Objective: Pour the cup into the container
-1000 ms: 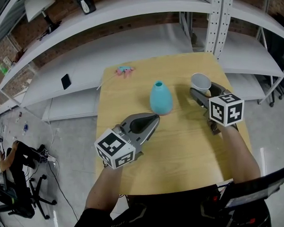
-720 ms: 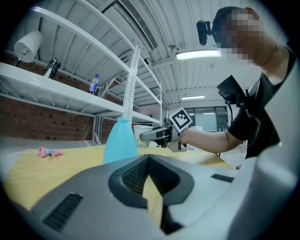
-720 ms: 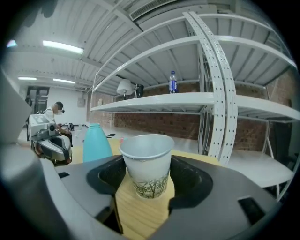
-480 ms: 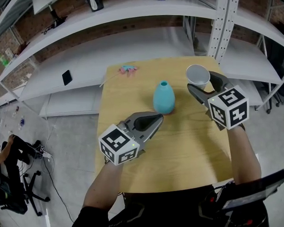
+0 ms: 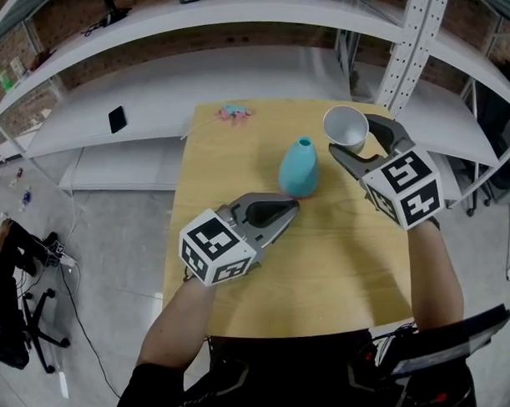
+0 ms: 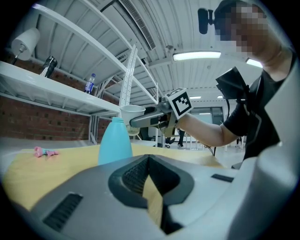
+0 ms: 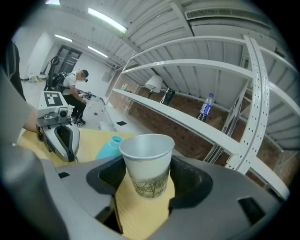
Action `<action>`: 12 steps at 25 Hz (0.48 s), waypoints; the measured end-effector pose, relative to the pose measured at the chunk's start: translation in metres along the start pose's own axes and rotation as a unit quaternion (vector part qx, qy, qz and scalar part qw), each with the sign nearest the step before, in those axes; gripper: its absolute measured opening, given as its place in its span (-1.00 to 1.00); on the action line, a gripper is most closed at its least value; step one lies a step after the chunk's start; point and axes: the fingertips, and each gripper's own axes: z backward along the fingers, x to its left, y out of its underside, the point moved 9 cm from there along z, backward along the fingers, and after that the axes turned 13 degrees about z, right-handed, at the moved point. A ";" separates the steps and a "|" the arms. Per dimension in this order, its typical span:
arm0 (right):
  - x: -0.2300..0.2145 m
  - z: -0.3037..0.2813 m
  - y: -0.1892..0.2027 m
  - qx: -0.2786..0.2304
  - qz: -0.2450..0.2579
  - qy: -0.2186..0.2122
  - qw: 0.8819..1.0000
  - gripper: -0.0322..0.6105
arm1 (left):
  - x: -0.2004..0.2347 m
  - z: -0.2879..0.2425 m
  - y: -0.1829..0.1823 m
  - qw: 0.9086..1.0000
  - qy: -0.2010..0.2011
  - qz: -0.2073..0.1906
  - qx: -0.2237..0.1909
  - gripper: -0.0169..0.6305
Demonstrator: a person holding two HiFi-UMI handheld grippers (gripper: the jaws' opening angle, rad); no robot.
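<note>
Our right tongs (image 7: 146, 186) are clamped on the paper cup (image 7: 146, 161), one jaw on either side of its lower wall. The cup stands upright between them, raised clear of the wooden surface (image 5: 336, 268). Just beyond these tongs and to their left stands the teal container (image 5: 300, 168), upright on the surface with its narrow mouth open at the top. In the left gripper view the cup's rim sits higher than that mouth and close beside it, not touching. Our left tongs (image 5: 290, 209) are clenched on nothing, their tips meeting, held low over the surface just short of the container's base. Farther out past the left tongs, near the far left corner of the surface, lies a small pink item (image 5: 235, 113). Behind the surface run white shelves (image 5: 243, 73).
</note>
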 end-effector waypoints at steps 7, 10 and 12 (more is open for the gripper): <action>0.001 -0.003 -0.016 0.028 0.068 0.002 0.997 0.03 | -0.001 0.000 0.000 1.000 0.003 0.002 0.001 -0.94; 0.004 -0.003 -0.022 0.038 0.102 0.005 0.994 0.03 | -0.003 0.001 0.000 1.000 0.005 0.002 0.000 -0.94; 0.007 -0.003 -0.026 0.044 0.126 0.009 0.991 0.03 | -0.004 0.001 0.001 1.000 0.008 0.001 0.001 -0.94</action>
